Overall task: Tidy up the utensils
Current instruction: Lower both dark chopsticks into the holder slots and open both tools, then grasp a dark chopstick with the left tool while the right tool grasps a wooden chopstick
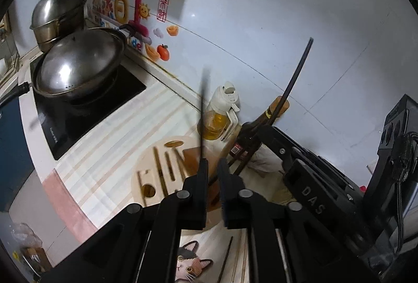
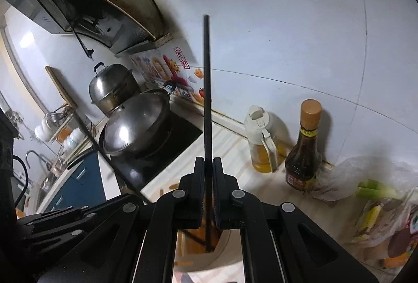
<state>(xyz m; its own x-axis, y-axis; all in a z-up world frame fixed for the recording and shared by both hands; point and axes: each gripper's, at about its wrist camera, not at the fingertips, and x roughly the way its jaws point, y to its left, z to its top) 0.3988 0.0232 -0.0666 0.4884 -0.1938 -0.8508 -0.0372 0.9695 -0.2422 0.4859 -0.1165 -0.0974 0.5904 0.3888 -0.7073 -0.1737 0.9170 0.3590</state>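
Observation:
A round wooden utensil holder [image 1: 154, 175] with slots in its top stands on the striped counter, just under both grippers. My left gripper [image 1: 213, 173] hangs over its square opening. Its jaws stand slightly apart, and a blurred black chopstick [image 1: 203, 113] rises along the left finger [image 1: 201, 178]. My right gripper [image 2: 208, 178] is shut on a second black chopstick [image 2: 207, 100], held upright with its lower tip inside the holder's orange-lined opening [image 2: 198, 236]. In the left wrist view that chopstick [image 1: 295, 73] slants up to the right, with the right gripper [image 1: 257, 132] closed around it.
A lidded wok [image 1: 78, 66] sits on the black hob [image 1: 86, 110], with a steamer pot [image 1: 57, 16] behind it. An oil jug [image 2: 261, 141] and a sauce bottle [image 2: 304, 149] stand by the wall. A bag of vegetables [image 2: 378, 194] lies on the right. Loose chopsticks [image 1: 226, 256] lie beside a cat mat [image 1: 190, 264].

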